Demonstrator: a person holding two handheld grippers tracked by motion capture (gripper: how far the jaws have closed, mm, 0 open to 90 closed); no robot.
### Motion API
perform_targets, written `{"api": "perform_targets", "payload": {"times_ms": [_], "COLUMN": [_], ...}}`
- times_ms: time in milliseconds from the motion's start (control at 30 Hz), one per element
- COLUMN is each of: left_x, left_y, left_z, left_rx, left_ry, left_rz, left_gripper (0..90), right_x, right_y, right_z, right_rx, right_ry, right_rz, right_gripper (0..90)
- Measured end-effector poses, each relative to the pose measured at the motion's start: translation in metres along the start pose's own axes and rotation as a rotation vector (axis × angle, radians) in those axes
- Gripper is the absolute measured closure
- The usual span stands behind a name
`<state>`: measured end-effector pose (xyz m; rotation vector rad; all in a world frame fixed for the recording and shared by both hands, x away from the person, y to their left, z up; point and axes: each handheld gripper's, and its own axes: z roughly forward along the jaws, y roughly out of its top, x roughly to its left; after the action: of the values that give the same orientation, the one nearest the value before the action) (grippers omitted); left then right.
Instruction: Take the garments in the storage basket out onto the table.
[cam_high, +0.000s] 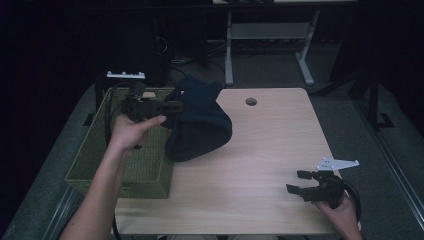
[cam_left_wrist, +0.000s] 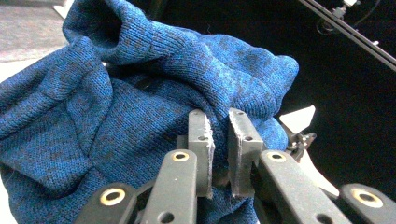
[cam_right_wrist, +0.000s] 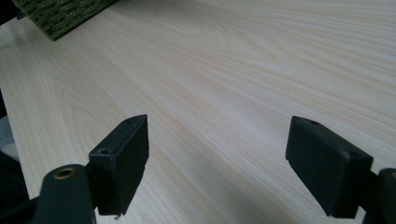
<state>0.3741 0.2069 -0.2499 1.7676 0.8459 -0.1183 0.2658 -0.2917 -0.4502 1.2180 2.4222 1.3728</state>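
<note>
A dark blue knitted garment (cam_high: 199, 122) sits in a soft heap on the left part of the wooden table (cam_high: 270, 165). Its left side is bunched up next to the green basket (cam_high: 90, 150), which stands off the table's left edge. Part of the cloth seems to hang over the basket's rim, but the high view is too dark there to be sure.

The left gripper (cam_high: 172, 106) is held level over the basket by the person's left hand (cam_high: 131, 131), and its tip points right, into the cloth. In the left gripper view, the left gripper (cam_left_wrist: 219, 126) has its two jaws pulled close together with only a thin gap between them. A fold of the blue knit is pinched in that gap, so the jaws are clamped on the garment (cam_left_wrist: 116, 107). The cloth is lifted and bunched around them.

The right gripper (cam_high: 300, 182) is near the front right corner of the table, well apart from the garment. The person's right hand (cam_high: 342, 212) holds it from below. In the right gripper view, the right gripper (cam_right_wrist: 217, 161) has its jaws spread wide, with nothing between them but bare light wood (cam_right_wrist: 233, 70). A corner of the green basket (cam_right_wrist: 60, 14) shows at the top left of that view.
</note>
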Motion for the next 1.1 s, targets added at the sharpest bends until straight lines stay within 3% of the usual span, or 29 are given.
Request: {"api": "perform_targets", "payload": {"times_ms": [233, 433, 667, 1100], "left_x": [-0.005, -0.003, 0.002, 0.014], "left_y": [-0.007, -0.019, -0.037, -0.068], "left_z": [0.033, 0.063, 0.095, 0.154], "left_rx": [0.052, 0.116, 0.163, 0.260], "left_ry": [-0.034, -0.033, -0.048, -0.030], "left_rz": [0.004, 0.003, -0.026, -0.048], "left_gripper": [81.6, 81.6, 81.5, 80.3], "right_x": [0.000, 0.001, 0.001, 0.003], "right_y": [0.000, 0.000, 0.000, 0.000], "right_z": [-0.001, 0.000, -0.001, 0.000], "right_rx": [-0.004, 0.002, 0.002, 0.001], "right_ry": [0.002, 0.000, 0.000, 0.008], "right_rz": [-0.006, -0.007, -0.012, -0.021], "right_gripper": [21.0, 21.0, 21.0, 21.0]}}
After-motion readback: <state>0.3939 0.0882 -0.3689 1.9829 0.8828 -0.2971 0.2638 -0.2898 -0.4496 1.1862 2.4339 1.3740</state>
